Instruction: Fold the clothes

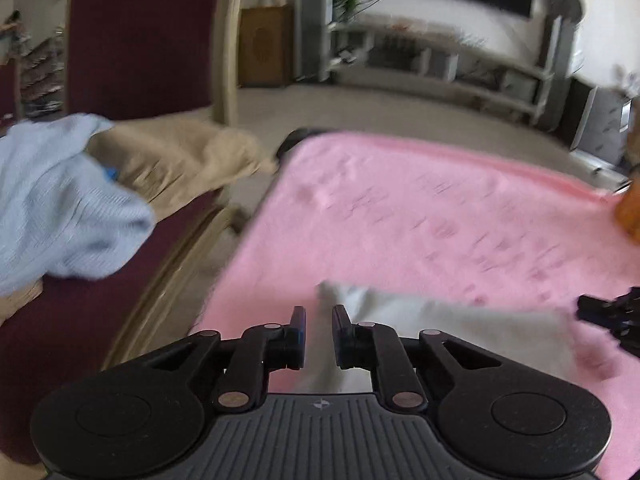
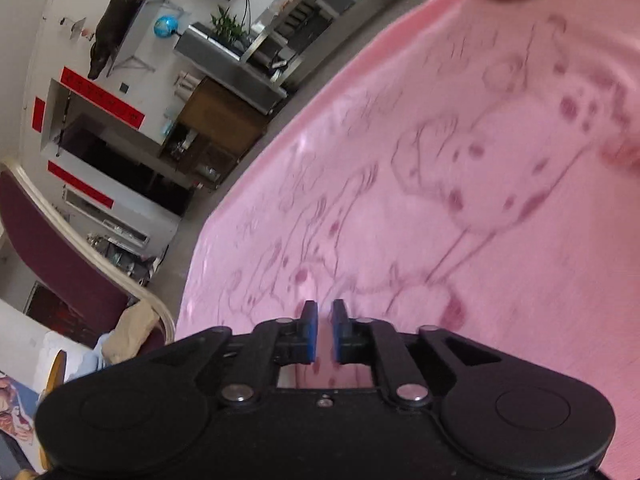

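While both grippers hover low, pink blanket [image 1: 400,216] lies mostly bare.
L gripper [image 1: 319,320] narrow, straddling 1 white cloth [image 1: 440,324] at 6 o'clock, grip unclear; R gripper [image 2: 324,316] nearly closed, empty; blanket edge at 9.

A maroon chair [image 1: 140,32] stands left of the pink blanket [image 1: 420,216], shelving [image 1: 460,68] beyond.

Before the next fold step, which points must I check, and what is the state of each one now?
1. White garment lies on the pink blanket: ok.
2. Left tool over the garment's edge: ok.
3. Left tool pinching cloth: cannot tell.
4. Right tool holding cloth: not ok, only blanket shows in its gap.
5. Light blue garment kept apart on the chair: ok.
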The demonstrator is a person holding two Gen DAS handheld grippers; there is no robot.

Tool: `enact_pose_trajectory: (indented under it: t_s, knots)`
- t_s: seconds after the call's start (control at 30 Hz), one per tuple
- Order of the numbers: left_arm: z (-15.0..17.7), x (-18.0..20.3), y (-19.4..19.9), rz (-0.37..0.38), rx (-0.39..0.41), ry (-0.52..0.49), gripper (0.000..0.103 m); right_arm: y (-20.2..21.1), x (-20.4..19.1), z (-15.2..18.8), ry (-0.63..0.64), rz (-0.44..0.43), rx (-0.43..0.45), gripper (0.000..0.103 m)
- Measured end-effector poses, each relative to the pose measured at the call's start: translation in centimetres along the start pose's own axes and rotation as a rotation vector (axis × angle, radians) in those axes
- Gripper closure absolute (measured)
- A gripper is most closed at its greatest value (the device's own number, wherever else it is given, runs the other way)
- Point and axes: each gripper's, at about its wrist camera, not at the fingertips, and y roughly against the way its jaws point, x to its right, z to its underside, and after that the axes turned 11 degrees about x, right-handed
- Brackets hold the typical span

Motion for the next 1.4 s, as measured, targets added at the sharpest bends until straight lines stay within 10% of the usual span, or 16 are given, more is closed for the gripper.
enact_pose_trajectory:
  t_s: [0.2,0.33,0.6,1.0,1.4]
  knots:
    - [0.1,3.6,-2.2,0.198,-0.051,-0.107,0.084,-0.7,-1.9,0.8,0.025,-0.155,-0.157,0.083]
    - [0.2,3.1,-5.4,0.051,-0.058,-0.115,0.084,-3.1,-3.3,2.9,0.076,-0.199,-0.297,0.083]
    - [-0.3,-0.9,-7.3,-0.154,-0.071,0.012,0.082,-1.9,1.7,0.6,-0.172,-0.038,-0.076,0.103]
    - [-0.4,-2.6,5.9,-0.057,-0.179,-0.123,0.045,13.2,-5.2,-0.6,0.061,0.041,-0.094,0.058]
    - [3.5,-9.6,6.0,0.186,-0.329,0.342,0.041,16.8,-4.6,6.1,0.048,0.082,-0.189,0.04]
